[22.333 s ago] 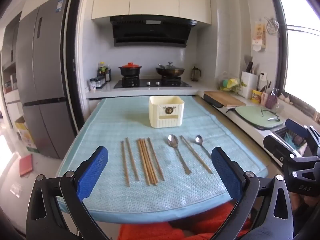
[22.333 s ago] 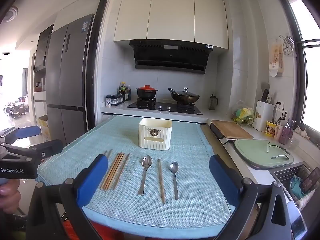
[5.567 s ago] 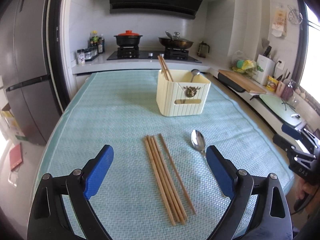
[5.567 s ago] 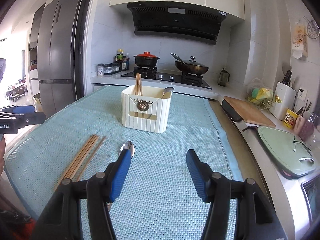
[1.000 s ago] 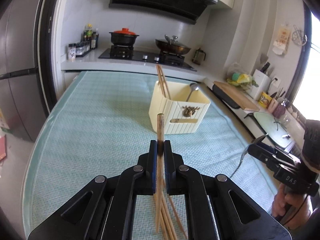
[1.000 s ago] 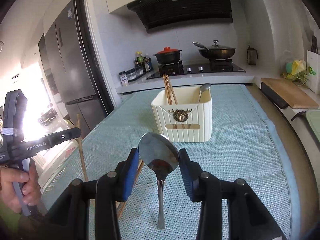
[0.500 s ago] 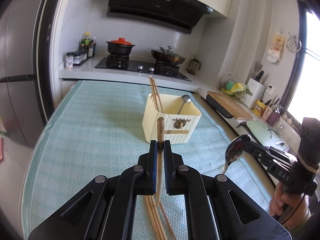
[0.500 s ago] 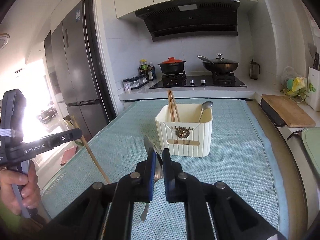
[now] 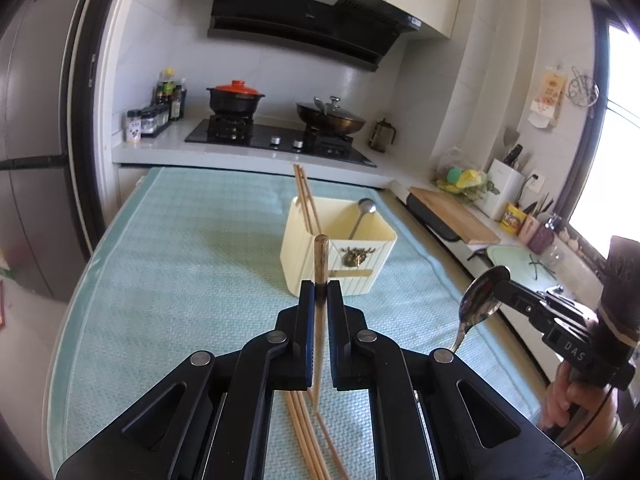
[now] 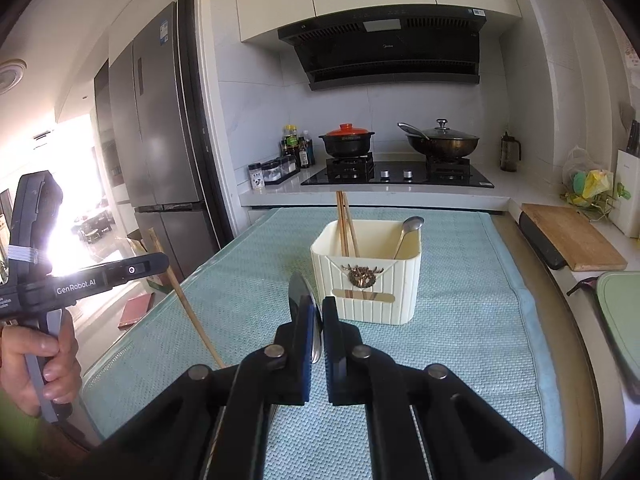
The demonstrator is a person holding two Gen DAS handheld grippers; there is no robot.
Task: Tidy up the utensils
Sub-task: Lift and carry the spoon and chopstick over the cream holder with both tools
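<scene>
Cream ribbed plastic utensil holder (image 9: 338,254) stands centre frame, just beyond left tongs (image 9: 321,294) clamping an upright wooden chopstick (image 9: 320,264); right tongs (image 10: 316,312) clamp a steel spoon (image 9: 478,300).

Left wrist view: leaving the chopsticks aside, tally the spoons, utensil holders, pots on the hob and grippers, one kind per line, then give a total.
Spoons: 2 (held spoon, stored spoon)
Utensil holder: 1
Pots on the hob: 2 (red-lidded pot, wok)
Grippers: 2 (left gripper, right gripper)
Total: 7
</scene>
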